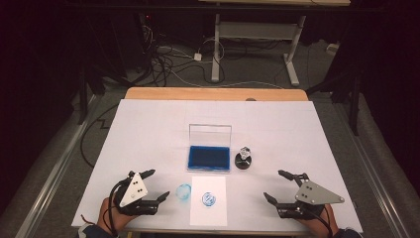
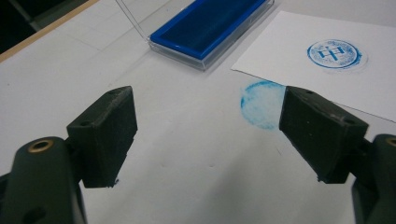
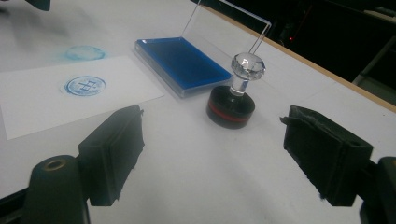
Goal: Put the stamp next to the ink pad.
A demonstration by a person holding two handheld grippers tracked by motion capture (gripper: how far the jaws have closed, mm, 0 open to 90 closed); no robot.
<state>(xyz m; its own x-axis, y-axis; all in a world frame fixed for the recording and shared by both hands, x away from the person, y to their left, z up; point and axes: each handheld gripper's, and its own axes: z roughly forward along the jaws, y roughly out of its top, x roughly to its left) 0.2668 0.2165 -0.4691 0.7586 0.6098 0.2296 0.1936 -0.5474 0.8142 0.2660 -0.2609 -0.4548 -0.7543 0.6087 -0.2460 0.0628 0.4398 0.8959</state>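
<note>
A blue ink pad (image 1: pixel 208 158) (image 2: pixel 212 25) (image 3: pixel 182 63) lies in its clear case with the lid (image 1: pixel 210 134) standing open at the table's middle. To its right stands a round black stamp (image 1: pixel 243 158) (image 3: pixel 232 105) with a crystal knob. A white sheet (image 1: pixel 208 200) (image 2: pixel 327 65) (image 3: pixel 56 93) near the front edge carries a blue round seal print (image 1: pixel 208 199) (image 2: pixel 335 52) (image 3: pixel 85 86). A blue ink smudge (image 1: pixel 183 192) (image 2: pixel 261 103) (image 3: pixel 84 52) marks the table left of the sheet. My left gripper (image 1: pixel 155 184) (image 2: pixel 208 135) is open beside the smudge. My right gripper (image 1: pixel 276 186) (image 3: pixel 212 154) is open, facing the stamp.
The white table cover (image 1: pixel 148 134) ends at a wooden edge (image 1: pixel 215 93) at the back. Beyond it, cables (image 1: pixel 168 59) and a desk frame (image 1: pixel 255 37) stand on the floor. The person's hands (image 1: pixel 106 218) rest at the front edge.
</note>
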